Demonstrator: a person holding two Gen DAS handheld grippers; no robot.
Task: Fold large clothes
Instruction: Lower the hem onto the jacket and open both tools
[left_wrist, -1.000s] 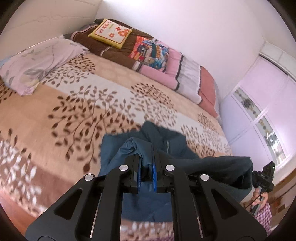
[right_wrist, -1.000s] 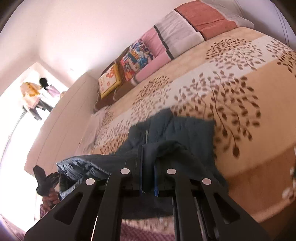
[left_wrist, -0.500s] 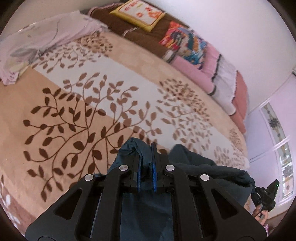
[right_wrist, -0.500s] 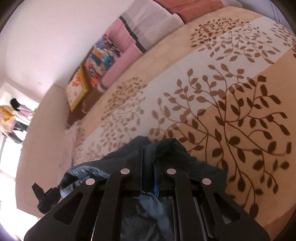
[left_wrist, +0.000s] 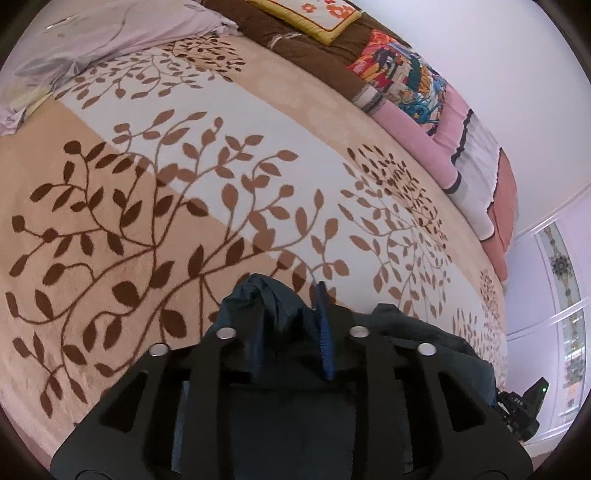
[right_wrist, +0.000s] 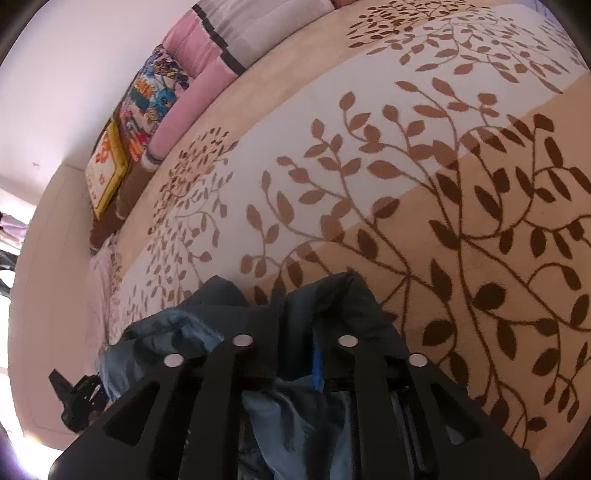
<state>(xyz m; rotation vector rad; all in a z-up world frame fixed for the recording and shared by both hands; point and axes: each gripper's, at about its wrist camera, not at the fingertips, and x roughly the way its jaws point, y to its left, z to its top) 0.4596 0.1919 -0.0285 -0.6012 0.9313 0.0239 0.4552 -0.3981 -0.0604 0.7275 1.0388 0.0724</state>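
Observation:
A dark blue padded jacket (left_wrist: 424, 339) lies bunched on the bed's leaf-patterned blanket (left_wrist: 184, 184), low in both views. My left gripper (left_wrist: 291, 314) points down at one jacket edge. Its jaws are opening, and a fold of fabric stands loosely between them, draped over the left finger. My right gripper (right_wrist: 299, 317) hangs over another part of the jacket (right_wrist: 351, 302), where paler lining shows beneath. Its jaws are opening too, with cloth lying between them. The blue pad (right_wrist: 316, 354) shows beside the fabric.
The blanket (right_wrist: 443, 184) stretches wide beyond the jacket. Along the far side lie a lilac pillow (left_wrist: 92, 33), a yellow cushion (left_wrist: 314, 14), a colourful cushion (left_wrist: 402, 77) and pink striped bedding (left_wrist: 472, 155). A panelled door (left_wrist: 565, 295) stands at the right.
Both grippers came down and forward onto the bed with the jacket edge. Their jaws, shut on the fabric before, now stand parted and the cloth sits loose.

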